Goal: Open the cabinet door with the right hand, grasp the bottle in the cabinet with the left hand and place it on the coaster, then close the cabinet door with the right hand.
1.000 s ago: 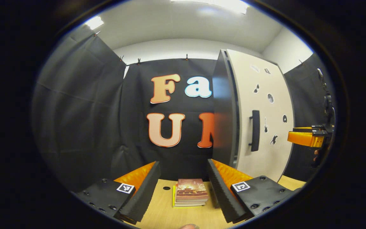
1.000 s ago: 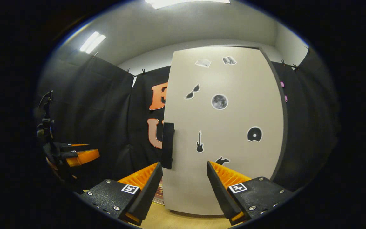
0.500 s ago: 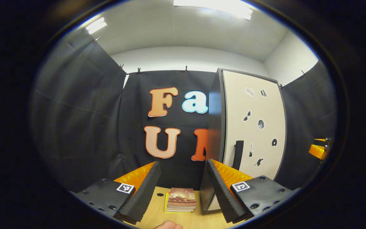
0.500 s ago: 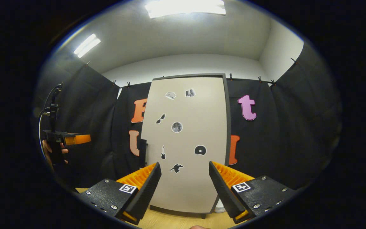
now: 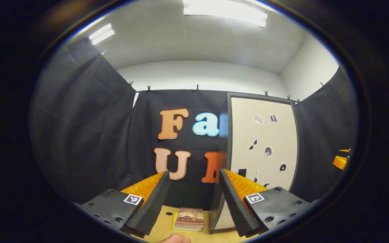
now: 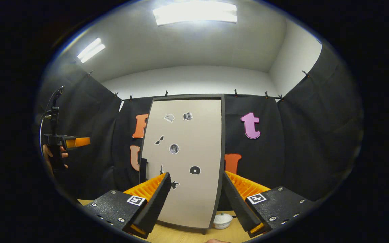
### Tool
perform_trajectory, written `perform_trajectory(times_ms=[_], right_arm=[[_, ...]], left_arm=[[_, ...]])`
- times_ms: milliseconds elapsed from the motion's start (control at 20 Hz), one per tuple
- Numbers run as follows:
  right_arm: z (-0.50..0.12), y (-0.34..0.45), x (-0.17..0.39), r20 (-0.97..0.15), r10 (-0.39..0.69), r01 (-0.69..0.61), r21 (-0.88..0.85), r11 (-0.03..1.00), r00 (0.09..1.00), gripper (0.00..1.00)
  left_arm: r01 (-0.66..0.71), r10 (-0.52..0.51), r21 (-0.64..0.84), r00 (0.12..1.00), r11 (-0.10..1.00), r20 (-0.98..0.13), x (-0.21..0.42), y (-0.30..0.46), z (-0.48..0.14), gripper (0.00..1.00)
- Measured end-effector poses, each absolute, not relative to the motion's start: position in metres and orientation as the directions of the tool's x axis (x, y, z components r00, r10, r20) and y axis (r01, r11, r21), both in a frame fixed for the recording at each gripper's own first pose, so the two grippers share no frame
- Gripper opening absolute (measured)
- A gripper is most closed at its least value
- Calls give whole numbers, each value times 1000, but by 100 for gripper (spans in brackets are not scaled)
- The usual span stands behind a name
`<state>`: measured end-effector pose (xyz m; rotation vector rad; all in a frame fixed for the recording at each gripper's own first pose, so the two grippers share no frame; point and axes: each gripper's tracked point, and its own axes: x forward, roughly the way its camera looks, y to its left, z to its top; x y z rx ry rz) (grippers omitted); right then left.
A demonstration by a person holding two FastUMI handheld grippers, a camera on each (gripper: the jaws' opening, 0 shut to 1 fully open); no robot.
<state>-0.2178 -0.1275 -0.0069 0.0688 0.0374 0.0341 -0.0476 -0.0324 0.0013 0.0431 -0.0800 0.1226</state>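
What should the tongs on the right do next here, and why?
Probably carry the right tongs forward and leftward to the dark handle on the left edge of the cabinet door. The door looks shut, both tongs are open and empty, and the bottle sits behind that door, so it must open first.

Walls: black cloth drapes (image 5: 89,135) clipped up all around you, plain white wall (image 6: 187,81) above.
Ceiling: white, bright rectangular light panels (image 6: 194,13) glaring overhead.
Table: pale wooden tabletop (image 5: 167,222) below you.
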Motion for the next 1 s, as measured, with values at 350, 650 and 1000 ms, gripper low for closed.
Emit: perform_trajectory(times_ms=[350, 650, 1000], right_arm=[[18, -116, -227, -21, 40, -40, 23, 999, 999, 94], [30, -101, -228, 16, 76, -76, 5, 997, 997, 94], [41, -83, -222, 52, 94, -92, -26, 995, 994, 92]], left_arm=[[-136, 127, 91, 987, 986, 103, -46, -42, 17, 93], [-168, 154, 113, 980, 979, 123, -46, -34, 18, 93], [-193, 171, 125, 971, 973, 169, -51, -26, 33, 93]])
